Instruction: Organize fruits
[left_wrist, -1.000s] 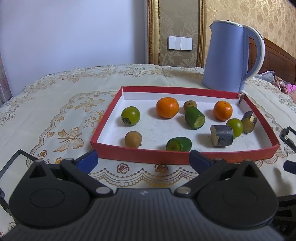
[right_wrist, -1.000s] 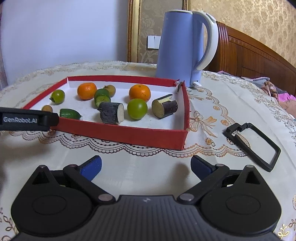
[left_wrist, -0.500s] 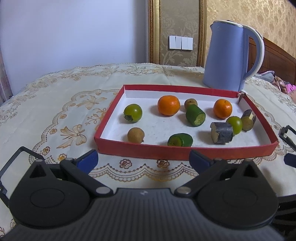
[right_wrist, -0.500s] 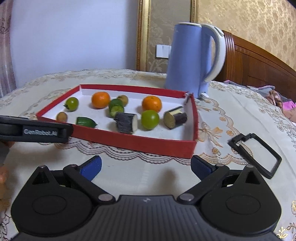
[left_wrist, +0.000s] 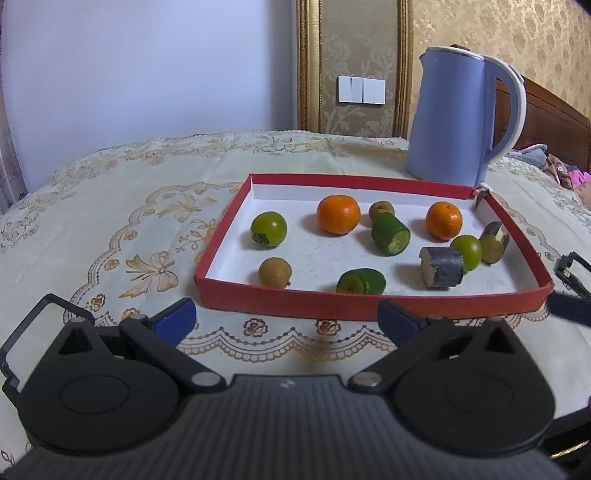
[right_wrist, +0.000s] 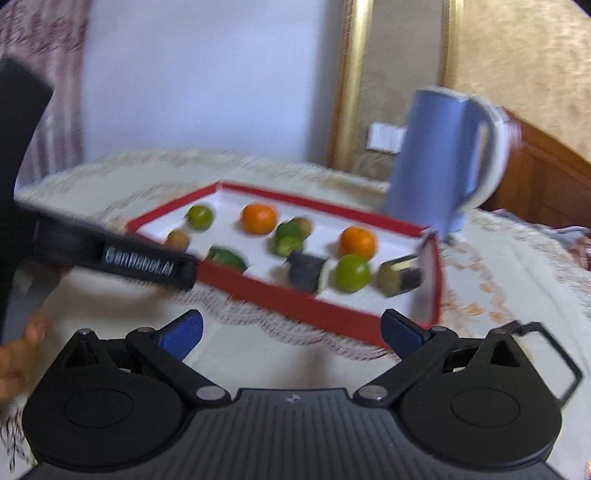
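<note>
Ten pieces lie loose in the red tray (left_wrist: 369, 306) on the tabletop (left_wrist: 110, 221), none sorted into groups that I can make out. Two oranges (left_wrist: 338, 214) (left_wrist: 443, 220) sit toward the far edge, with a small brown fruit (left_wrist: 381, 210) between them and touching a cut green chunk (left_wrist: 390, 235). A round green fruit (left_wrist: 269, 228) is by the left edge, another brown fruit (left_wrist: 274, 272) at the near-left corner, and a green end piece (left_wrist: 361, 281) against the near wall. Toward the right edge a dark-skinned stub (left_wrist: 441, 267), a second round green fruit (left_wrist: 467, 252) and another dark-skinned piece (left_wrist: 494, 243) crowd together. A blue kettle (left_wrist: 450, 118) stands just past the far right corner.

Change over the last second: both cameras have lifted and pulled back from the tray, so it sits lower and smaller in view; the right wrist view is motion-blurred (it is swinging, the left one looks steady). No fruit has shifted.

Left gripper (left_wrist: 286, 317): fingers spread wide, holding nothing, hovering off the tray's near wall. Right gripper (right_wrist: 291, 330): likewise wide apart and empty, near the tray's near right corner.

Reading: this fits either a pull-back after arranging or a setup before picking; the pictures don't settle which.
</note>
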